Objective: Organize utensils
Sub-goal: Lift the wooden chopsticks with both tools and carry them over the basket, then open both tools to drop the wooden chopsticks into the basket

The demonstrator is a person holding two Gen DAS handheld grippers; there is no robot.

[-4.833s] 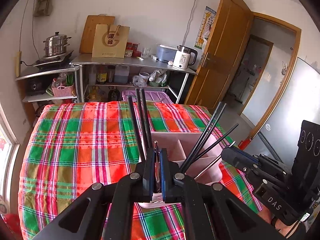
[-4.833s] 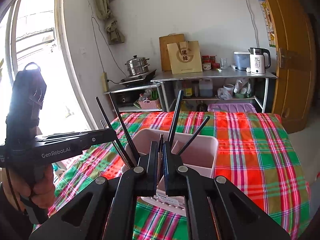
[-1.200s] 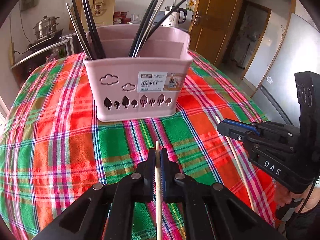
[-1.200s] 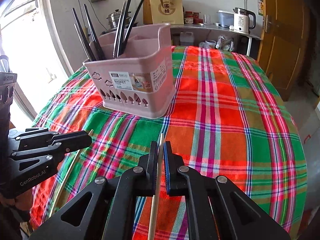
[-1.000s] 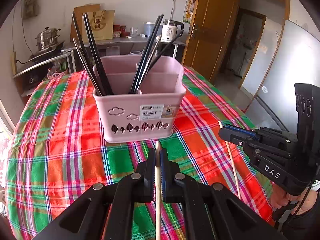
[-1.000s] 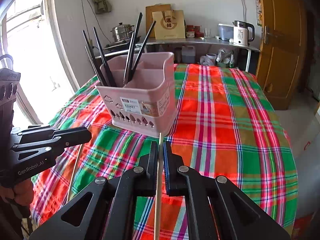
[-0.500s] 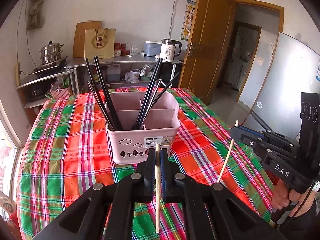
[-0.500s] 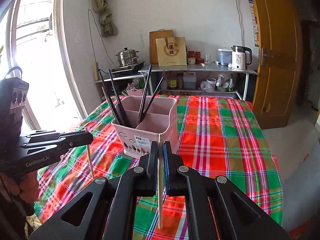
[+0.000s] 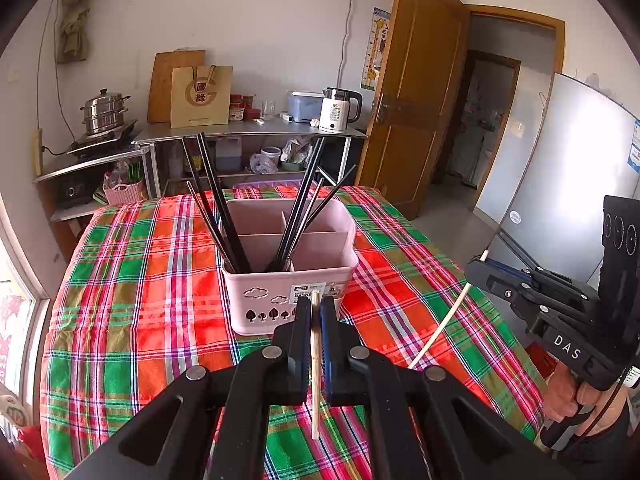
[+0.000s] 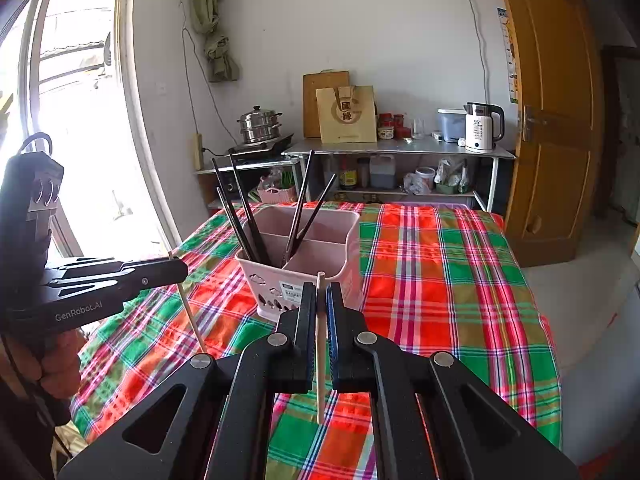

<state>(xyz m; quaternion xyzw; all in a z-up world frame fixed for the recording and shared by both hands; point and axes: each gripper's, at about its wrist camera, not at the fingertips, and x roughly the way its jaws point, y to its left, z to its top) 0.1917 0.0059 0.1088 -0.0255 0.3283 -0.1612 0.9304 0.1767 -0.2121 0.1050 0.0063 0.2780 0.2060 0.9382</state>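
The pink utensil basket stands mid-table on the plaid cloth, black chopsticks leaning in its near-left and middle compartments, the right one free. Just short of it, the left gripper is clamped on a pale chopstick held upright, apparently for dropping in; the right gripper likewise pinches its own pale stick. Only the leaning black sticks crowd the openings.

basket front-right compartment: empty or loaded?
Looks empty: the basket shows black chopsticks only in the left and middle slots; its floor is hidden.
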